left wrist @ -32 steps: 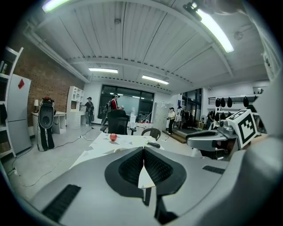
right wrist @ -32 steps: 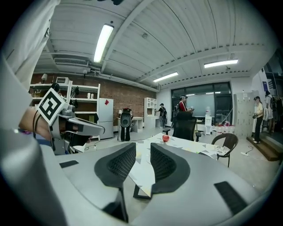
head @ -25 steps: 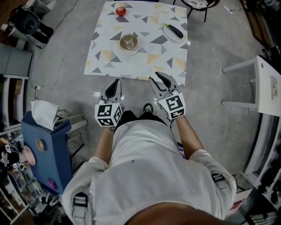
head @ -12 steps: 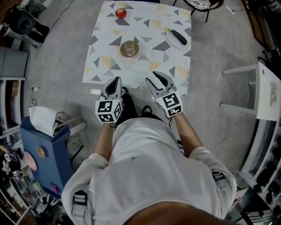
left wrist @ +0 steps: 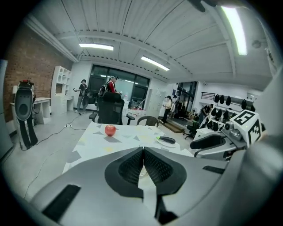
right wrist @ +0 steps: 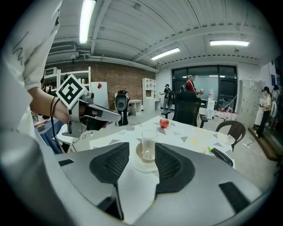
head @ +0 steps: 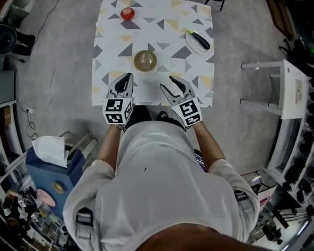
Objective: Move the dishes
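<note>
Table [head: 162, 59], triangle-print cloth. Left gripper [head: 126, 78] over its near edge, jaws pressed together, empty. Right gripper [head: 168, 83] beside it, jaws spread and just been opening, nothing pinched; both apart from the dishes. Plate [head: 192, 44] at far right with long dark item [head: 200, 40]. Saucer [head: 155, 66] mid-table just ahead of both grippers, glass [head: 145, 60] upright on it. Apple [head: 127, 13] far left.

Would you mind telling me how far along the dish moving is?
Nothing looks moved: glass on saucer and plate sit on the table. Nothing is held: right gripper has just been opening its jaws, nothing between them; left gripper is shut. Every dish remains.
</note>
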Available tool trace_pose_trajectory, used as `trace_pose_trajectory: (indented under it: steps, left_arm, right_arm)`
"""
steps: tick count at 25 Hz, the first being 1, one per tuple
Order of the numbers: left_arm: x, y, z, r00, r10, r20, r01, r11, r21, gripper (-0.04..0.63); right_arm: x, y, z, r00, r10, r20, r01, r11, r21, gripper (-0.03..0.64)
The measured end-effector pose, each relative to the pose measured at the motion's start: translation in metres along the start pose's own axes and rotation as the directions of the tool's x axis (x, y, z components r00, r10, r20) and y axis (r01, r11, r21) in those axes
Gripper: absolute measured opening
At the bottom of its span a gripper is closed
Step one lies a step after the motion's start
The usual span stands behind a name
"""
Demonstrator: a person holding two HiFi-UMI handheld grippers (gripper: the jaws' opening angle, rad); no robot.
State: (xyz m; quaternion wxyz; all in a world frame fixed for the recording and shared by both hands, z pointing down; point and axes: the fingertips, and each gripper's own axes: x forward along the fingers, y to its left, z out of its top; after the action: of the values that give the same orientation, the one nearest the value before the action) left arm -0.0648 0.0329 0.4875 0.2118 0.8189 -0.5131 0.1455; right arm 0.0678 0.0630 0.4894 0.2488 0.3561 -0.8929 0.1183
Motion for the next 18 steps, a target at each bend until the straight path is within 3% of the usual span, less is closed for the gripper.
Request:
trace_pose_trajectory:
  steps: [4, 8, 12, 18]
  left_arm:
    - [0.024, 0.022, -0.009, 0.996, -0.061, -0.057, 0.063, 0.998, 0.025, 0.02]
    - [0.041, 0.036, -0.019, 0.992, -0.076, -0.099, 0.078, 0.997, 0.022, 0.02]
    - [0.046, 0.04, -0.032, 0.991, -0.041, -0.129, 0.039, 0.999, -0.014, 0.02]
    - [0.041, 0.045, -0.046, 0.986, 0.069, -0.152, -0.084, 0.992, -0.094, 0.02]
  right_arm:
    - [0.029, -0.001, 0.0, 0.999, -0.022, -0.046, 0.023, 1.0, 0.014, 0.193]
    - [0.054, -0.006, 0.002, 0.998, -0.013, -0.062, 0.013, 1.0, 0.013, 0.215]
    - [0.075, -0.018, -0.001, 0.997, 0.029, -0.07, -0.028, 1.0, 0.007, 0.23]
    - [0.099, -0.025, -0.006, 0.984, 0.148, -0.096, -0.152, 0.988, -0.036, 0.256]
